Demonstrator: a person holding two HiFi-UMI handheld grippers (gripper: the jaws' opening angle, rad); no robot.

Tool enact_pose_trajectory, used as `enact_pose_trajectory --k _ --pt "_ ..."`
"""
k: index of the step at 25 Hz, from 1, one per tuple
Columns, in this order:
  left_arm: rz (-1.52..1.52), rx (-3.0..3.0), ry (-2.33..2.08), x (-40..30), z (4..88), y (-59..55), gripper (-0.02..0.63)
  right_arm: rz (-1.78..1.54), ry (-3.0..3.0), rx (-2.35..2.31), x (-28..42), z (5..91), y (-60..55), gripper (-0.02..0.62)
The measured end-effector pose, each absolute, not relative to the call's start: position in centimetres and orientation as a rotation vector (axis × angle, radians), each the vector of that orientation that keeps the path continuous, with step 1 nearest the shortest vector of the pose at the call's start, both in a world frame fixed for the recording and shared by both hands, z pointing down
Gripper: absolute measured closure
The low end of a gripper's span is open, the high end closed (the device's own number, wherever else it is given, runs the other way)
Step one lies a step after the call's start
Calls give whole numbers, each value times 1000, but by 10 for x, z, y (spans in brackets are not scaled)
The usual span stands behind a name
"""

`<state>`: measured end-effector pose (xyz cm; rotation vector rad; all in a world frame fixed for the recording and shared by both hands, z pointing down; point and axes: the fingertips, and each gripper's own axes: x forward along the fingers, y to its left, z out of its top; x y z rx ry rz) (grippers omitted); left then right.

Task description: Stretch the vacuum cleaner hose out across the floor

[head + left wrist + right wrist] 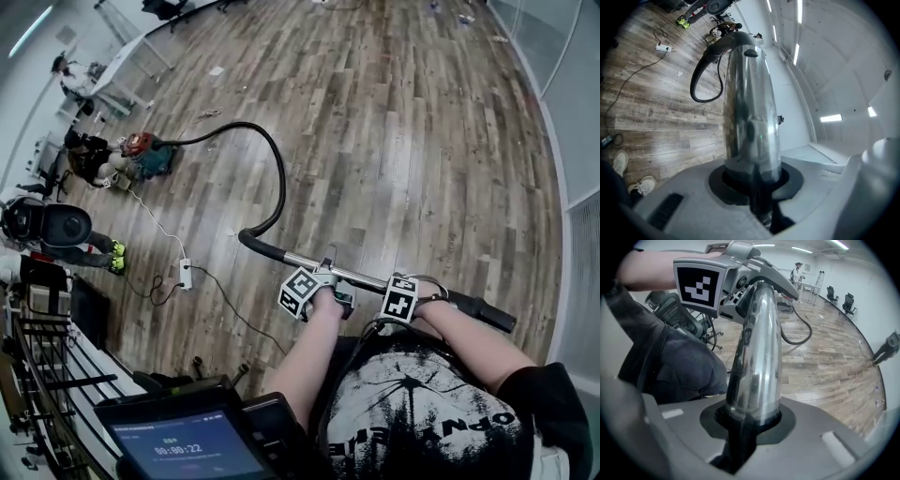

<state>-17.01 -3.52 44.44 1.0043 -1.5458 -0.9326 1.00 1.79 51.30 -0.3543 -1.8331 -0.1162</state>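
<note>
Chrome wand (361, 276) is clamped in the jaws of your left gripper (323, 286) and right gripper (410, 292), so hold firm and pull it steadily away from the vacuum cleaner (148, 155) until the black hose (278, 178), now curved on the wooden floor (403, 141), lies straight.

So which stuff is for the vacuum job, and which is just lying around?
For the job: vacuum cleaner, black hose, metal tube, left gripper and right gripper clamped on it.
Just lying about: paper scrap, tablet, office chairs.
</note>
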Motion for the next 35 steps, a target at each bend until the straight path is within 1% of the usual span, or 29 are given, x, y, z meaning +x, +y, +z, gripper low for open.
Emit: enact_pose_trajectory --k 10,16,28,35 --pt "-932 1022 -1545 -153 445 0 540 -115 -1846 -346 25 517 54 508" --pt "-924 1059 -1502 -132 449 31 540 -112 -1839 -296 45 521 90 508" --pt "-884 1105 -1354 -42 478 105 540 -70 -1780 -172 130 538 178 508" --pt "-908 1104 -1372 5 464 123 540 -94 -1786 -194 179 527 192 506"
